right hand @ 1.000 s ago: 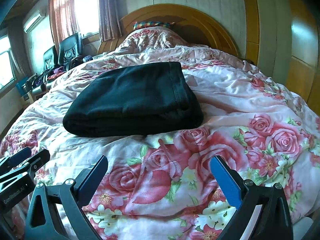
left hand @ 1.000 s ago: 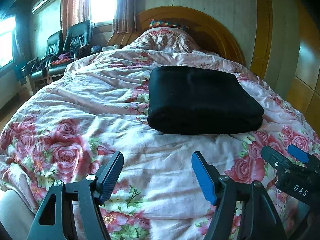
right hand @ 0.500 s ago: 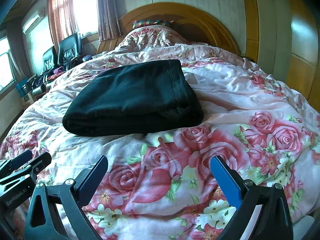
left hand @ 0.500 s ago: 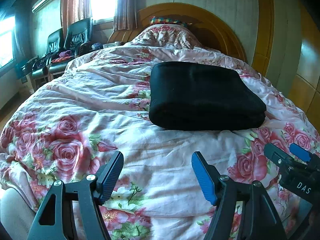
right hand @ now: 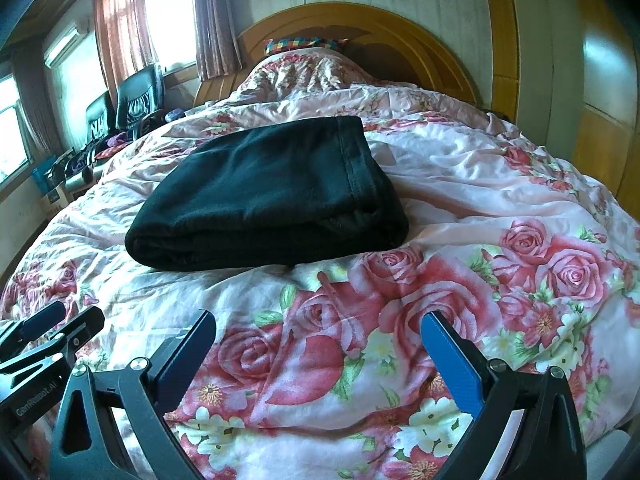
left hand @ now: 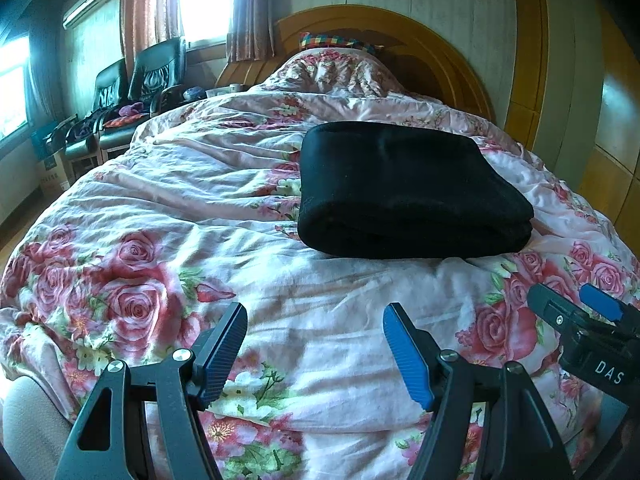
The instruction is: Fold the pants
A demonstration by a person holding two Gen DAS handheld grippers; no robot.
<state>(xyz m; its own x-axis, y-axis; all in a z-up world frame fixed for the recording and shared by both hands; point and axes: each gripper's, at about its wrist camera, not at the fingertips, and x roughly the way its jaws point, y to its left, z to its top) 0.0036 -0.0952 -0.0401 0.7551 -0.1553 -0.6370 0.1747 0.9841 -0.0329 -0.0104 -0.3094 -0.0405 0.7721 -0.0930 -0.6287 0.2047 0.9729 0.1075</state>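
The black pants [left hand: 408, 188] are laid folded on the bed [left hand: 168, 208]. The left tongs [left hand: 314, 350] and right tongs [right hand: 318, 354] are held wide apart, with nothing gripped. If the soft pile were bumped, it could be undone.

Folded black pants [right hand: 264, 196]: soft matt cloth, fleecy nap, stitched hem.
Pink rose-print quilt [left hand: 168, 216]: thin creased cotton-like cloth, low sheen.
Arched orange wooden headboard [right hand: 420, 40], 12 o'clock: smooth, varnished.
Black armchairs [left hand: 156, 68], 10 o'clock: glossy leather-like.
Left gripper [left hand: 314, 354], right gripper [right hand: 318, 354]: matt black frames, ribbed blue pads, bright metal screws.
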